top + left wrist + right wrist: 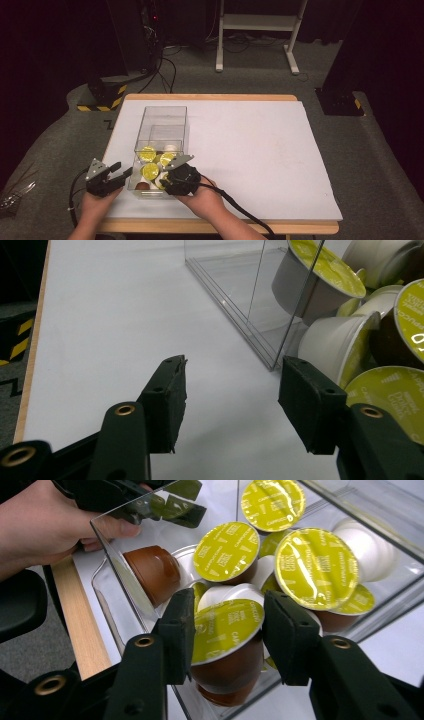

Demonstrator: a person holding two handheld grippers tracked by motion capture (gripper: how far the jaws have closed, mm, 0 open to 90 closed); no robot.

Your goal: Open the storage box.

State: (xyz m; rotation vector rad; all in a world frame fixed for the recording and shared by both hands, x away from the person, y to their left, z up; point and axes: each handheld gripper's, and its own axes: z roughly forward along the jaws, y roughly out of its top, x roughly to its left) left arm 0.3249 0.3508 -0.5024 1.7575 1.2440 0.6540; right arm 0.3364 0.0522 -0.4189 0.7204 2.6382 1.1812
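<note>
A clear plastic box (162, 116) stands on the white table (250, 150), with several coffee capsules (148, 153) with yellow-green lids at its near end. My right gripper (170, 175) reaches into that end. In the right gripper view it (230, 597) is shut on a brown capsule (227, 630), a pad pressed on each side. Around it lie another lidded capsule (316, 567), a brown one on its side (152, 572) and a white one (367, 545). My left gripper (124, 170) is open just outside the box's near left corner (272, 365), its jaws (232, 365) holding nothing.
The far half of the box (235, 285) holds no capsules. White tabletop stretches to the right of the box. The table's wooden edge (80, 625) runs close to the near end. On the floor beyond are a white frame (257, 30), cables and striped black bases (102, 95).
</note>
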